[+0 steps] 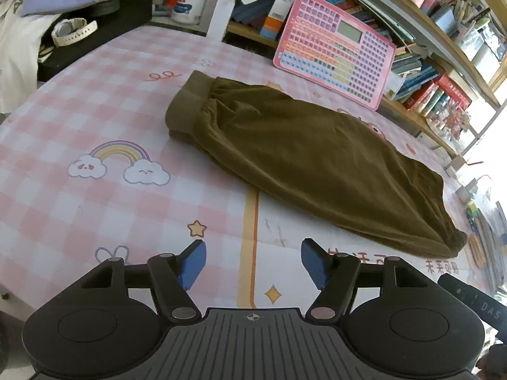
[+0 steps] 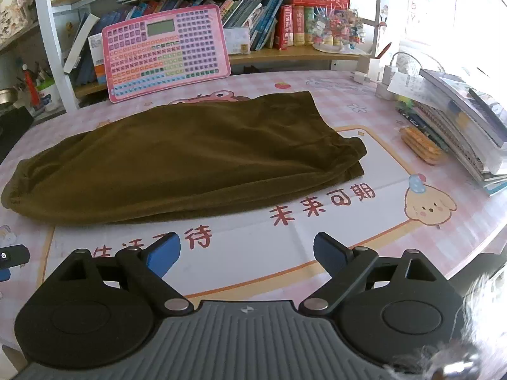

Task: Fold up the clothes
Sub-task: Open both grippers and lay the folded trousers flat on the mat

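An olive-brown pair of trousers (image 1: 310, 158) lies flat on the pink checked table mat (image 1: 95, 190), folded lengthwise, its ribbed cuff at the far left in the left wrist view. It also shows in the right wrist view (image 2: 190, 155), with its waist end at the right. My left gripper (image 1: 253, 264) is open and empty, over the mat short of the trousers' near edge. My right gripper (image 2: 247, 255) is open and empty, over the mat's printed panel (image 2: 285, 247) in front of the trousers.
A pink toy keyboard tablet (image 2: 164, 50) leans against a bookshelf (image 2: 285, 53) behind the trousers. A stack of books (image 2: 459, 126) sits on the table's right side. A white watch (image 1: 73, 31) and a pen cup (image 1: 188, 4) stand at the far left.
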### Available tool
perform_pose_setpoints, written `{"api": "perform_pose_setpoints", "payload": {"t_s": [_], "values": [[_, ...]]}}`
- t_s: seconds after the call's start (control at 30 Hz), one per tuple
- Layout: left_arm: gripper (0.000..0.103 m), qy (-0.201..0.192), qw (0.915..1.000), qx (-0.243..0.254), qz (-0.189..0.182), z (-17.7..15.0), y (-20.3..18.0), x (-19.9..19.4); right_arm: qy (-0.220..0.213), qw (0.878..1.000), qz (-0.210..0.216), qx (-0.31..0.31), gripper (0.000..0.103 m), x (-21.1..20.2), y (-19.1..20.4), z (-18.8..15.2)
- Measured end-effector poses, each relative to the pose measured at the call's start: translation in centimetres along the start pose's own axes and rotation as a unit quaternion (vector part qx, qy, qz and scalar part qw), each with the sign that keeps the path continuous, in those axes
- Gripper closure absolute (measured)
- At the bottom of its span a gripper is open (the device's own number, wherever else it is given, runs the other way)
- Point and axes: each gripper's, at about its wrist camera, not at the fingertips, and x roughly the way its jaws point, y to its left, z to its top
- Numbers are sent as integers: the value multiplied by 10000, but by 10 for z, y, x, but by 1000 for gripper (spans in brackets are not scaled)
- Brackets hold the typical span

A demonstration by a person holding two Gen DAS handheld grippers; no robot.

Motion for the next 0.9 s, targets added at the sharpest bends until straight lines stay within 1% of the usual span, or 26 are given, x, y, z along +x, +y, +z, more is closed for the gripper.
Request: {"api": "perform_pose_setpoints", "payload": {"t_s": [0.3, 0.53, 0.73, 0.9], "values": [[35, 97, 9999, 67, -42, 0, -9, 5, 34, 9999, -93, -50, 11, -3, -4, -2], [35, 136, 9996, 237, -55, -1, -25, 10, -42, 9999, -130, -80, 10, -3, -12, 1], [35, 85, 9997, 107, 187, 1, -30, 12, -35, 9998, 85, -186, 10, 9, -14, 9], [35, 3, 9990, -72, 445, 2, -42, 17, -48, 9984, 398, -405, 10, 24, -19, 22]]}}
